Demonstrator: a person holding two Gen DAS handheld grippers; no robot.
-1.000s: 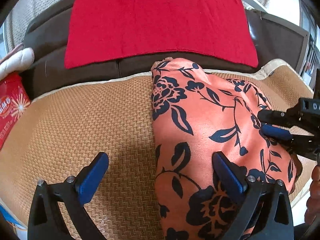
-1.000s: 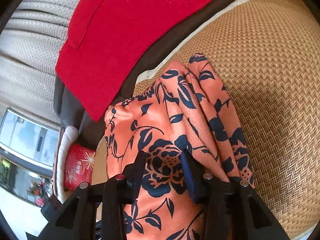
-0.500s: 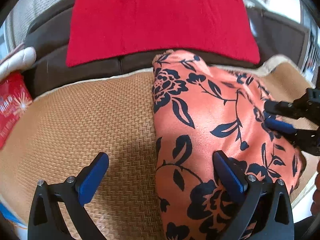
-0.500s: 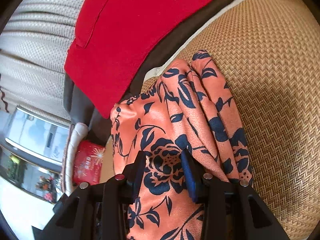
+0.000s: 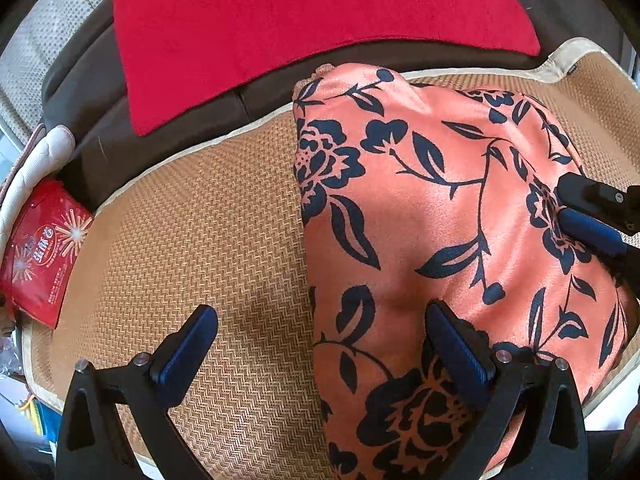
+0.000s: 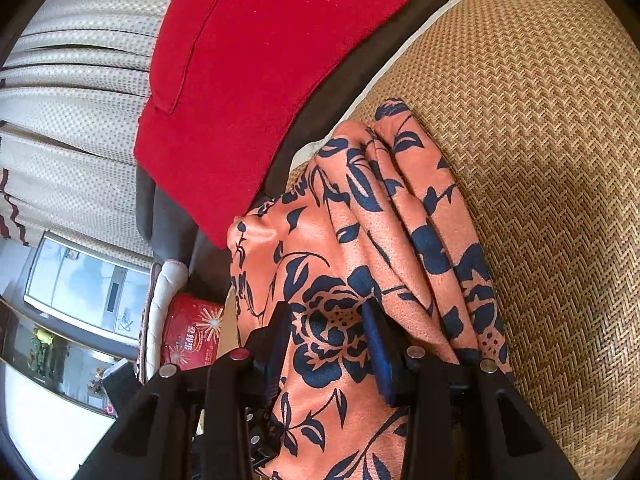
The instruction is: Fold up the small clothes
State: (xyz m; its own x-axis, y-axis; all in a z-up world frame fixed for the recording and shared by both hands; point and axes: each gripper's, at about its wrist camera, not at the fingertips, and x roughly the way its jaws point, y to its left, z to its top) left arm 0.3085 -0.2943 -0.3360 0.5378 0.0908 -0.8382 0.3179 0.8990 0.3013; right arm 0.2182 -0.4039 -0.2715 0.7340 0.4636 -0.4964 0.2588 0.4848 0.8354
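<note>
An orange garment with a dark blue flower print (image 5: 432,240) lies bunched on a woven straw mat (image 5: 200,240). My left gripper (image 5: 320,344) is open; its right finger rests against the cloth, its left finger is over bare mat. My right gripper (image 6: 328,336) is shut on a fold of the garment (image 6: 360,248), holding it raised; it also shows at the right edge of the left wrist view (image 5: 588,216). Several folds of the cloth hang toward the mat (image 6: 540,140).
A red cloth (image 5: 312,28) lies over the dark sofa back (image 5: 92,92) behind the mat. A red printed packet (image 5: 40,248) sits at the mat's left edge. Pale curtains (image 6: 80,80) and a window are at the left.
The left gripper has moved a little closer and rightward over the garment. The right gripper keeps its hold and has tilted slightly, lifting the cloth.
</note>
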